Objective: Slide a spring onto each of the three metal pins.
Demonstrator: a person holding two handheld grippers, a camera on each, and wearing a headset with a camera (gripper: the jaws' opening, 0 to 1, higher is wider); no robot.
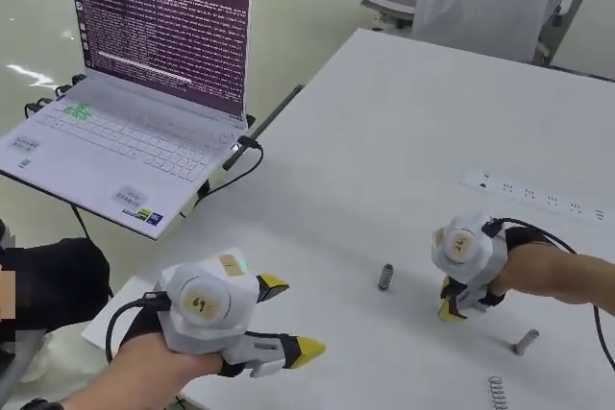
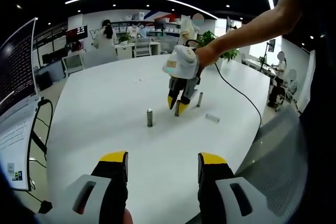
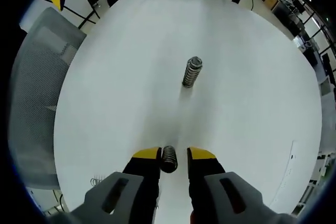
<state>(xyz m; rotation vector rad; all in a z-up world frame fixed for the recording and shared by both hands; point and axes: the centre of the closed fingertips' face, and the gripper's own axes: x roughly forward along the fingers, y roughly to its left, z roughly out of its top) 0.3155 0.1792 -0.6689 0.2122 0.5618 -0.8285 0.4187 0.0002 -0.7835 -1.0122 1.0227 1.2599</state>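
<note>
— On the white counter (image 3: 252, 103), how does the right claw (image 3: 168, 155) stand?
— Pointed down at it, jaws a little apart, straddling an upright spring (image 3: 168, 160). The coil lies against one jaw and there is a sliver of gap at the other, so it isn't pinched. I cannot tell whether a pin sits inside that coil.
— And just beyond?
— Straight ahead in the right gripper view, apart from the claw, stands a sprung pin (image 3: 192, 72) with the coil around its shaft. In the head view it stands between the two claws, nearer the right one.
— The other parts?
— A bare pin (image 1: 525, 342) is near the right claw, on the person's side of it. A loose spring (image 1: 497, 391) lies flat just beside that pin, towards the counter's near edge.
— The left claw (image 2: 163, 160)?
— Jaws wide apart, nothing between them, hovering over the near edge, well apart from the pins.
— Farther out?
— An open laptop (image 1: 144, 74) sits to the left of the counter. A power strip (image 1: 538, 201) lies on the counter past the right claw, and a chair (image 1: 480, 7) stands at the far end.
</note>
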